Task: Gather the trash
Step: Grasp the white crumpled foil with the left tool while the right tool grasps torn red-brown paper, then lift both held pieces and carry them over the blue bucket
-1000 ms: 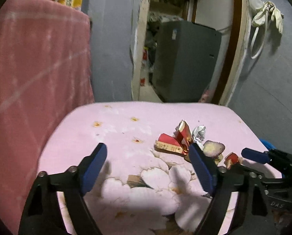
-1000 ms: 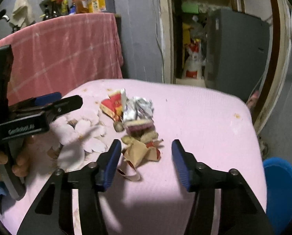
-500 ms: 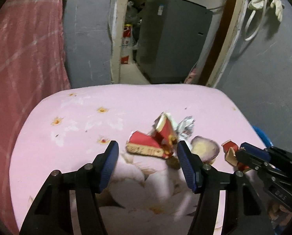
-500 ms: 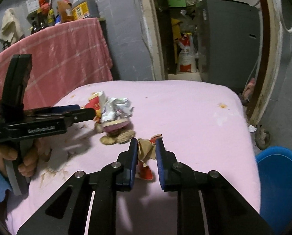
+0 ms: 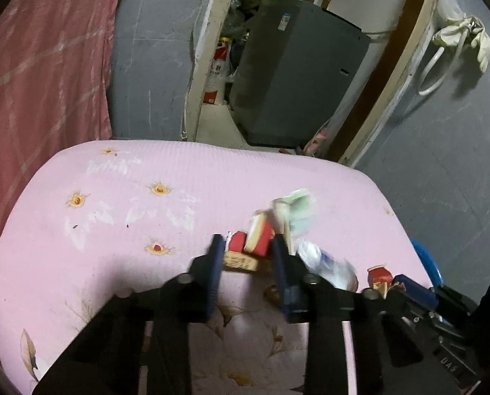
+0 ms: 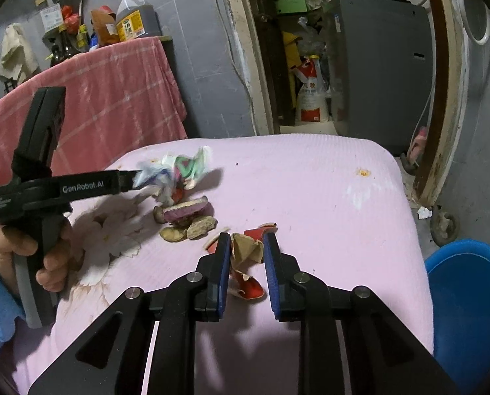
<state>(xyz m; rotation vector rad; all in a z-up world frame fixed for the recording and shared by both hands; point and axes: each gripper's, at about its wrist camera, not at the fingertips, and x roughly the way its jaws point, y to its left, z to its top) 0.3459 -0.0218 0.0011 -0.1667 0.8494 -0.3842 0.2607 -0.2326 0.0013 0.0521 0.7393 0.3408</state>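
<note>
Collection barely begun — trash pile all on pink bench (image 6: 327,197), blue bin (image 6: 468,283) beside its right edge, contents unseen.

Left tongs (image 5: 246,256) pinched on stiff red-and-cream carton scraps (image 5: 256,242); crinkly wrapper (image 6: 179,168) lifts with them.

Right tongs (image 6: 245,253) clamp torn brown-red paper (image 6: 246,248).

Left over — dry peels (image 6: 187,220), matte, curled.

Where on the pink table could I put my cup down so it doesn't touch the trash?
The pink table is bare on its right half, between the trash pile and the edge by the blue bucket. The far-left part with small flowers is bare too. The middle, around both grippers, is crowded.
</note>
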